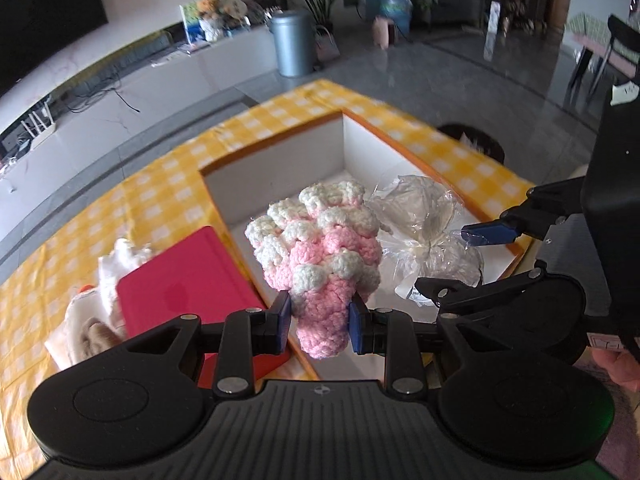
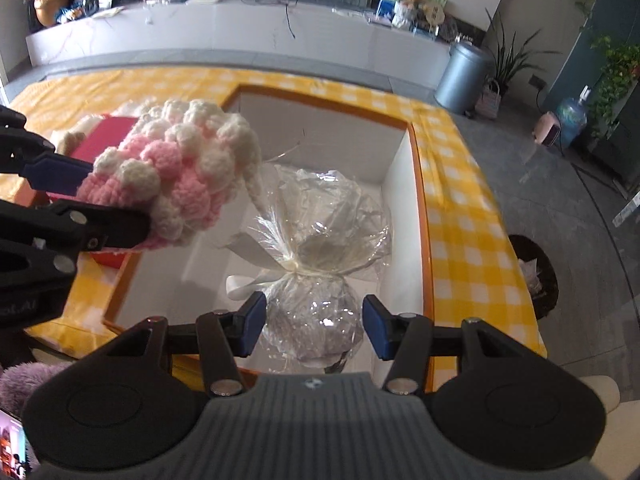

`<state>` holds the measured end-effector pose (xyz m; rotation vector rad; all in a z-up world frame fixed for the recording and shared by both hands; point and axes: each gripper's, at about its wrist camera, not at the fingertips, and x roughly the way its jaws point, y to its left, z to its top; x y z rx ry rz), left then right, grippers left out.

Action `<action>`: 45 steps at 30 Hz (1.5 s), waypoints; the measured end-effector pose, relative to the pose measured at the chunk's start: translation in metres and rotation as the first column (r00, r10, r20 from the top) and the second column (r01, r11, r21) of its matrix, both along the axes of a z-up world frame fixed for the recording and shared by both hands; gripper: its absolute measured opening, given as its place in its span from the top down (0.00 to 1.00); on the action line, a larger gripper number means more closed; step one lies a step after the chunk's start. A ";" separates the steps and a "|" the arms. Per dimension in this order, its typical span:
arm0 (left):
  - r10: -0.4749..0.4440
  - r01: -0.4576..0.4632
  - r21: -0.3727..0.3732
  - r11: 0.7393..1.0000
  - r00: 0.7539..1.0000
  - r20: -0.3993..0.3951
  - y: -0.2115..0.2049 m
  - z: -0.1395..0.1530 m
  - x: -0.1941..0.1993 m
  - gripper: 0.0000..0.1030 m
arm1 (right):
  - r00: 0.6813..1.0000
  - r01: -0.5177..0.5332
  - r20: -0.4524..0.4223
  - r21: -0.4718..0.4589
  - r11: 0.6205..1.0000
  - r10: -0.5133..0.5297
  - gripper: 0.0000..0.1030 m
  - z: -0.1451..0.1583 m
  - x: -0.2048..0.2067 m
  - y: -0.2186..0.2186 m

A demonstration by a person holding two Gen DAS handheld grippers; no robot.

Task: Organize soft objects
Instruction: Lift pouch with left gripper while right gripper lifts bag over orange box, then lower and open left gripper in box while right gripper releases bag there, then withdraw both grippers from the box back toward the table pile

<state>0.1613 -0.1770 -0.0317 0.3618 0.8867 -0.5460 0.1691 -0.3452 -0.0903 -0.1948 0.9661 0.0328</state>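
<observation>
Left wrist view: left gripper clamping narrow pink end of pink-and-white chunky crochet piece, holding it over open white box w/ orange rim. Box sitting on yellow-white checked tablecloth. Red flat rectangular case lying just left of box. Right gripper showing at right edge.

Right wrist view: right gripper pinching clear cellophane-wrapped bundle w/ white ribbon, pads pressing wrap both sides, bundle hanging inside box. Crochet piece at upper left, beside bundle, not touching.

Glossy grey floor, white cabinet
</observation>
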 end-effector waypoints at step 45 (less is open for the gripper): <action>-0.002 0.002 0.001 1.000 1.000 0.003 0.014 0.031 -0.020 0.52 | 0.999 0.019 -0.047 -0.071 0.997 -0.023 0.18 0.013 -0.004 0.004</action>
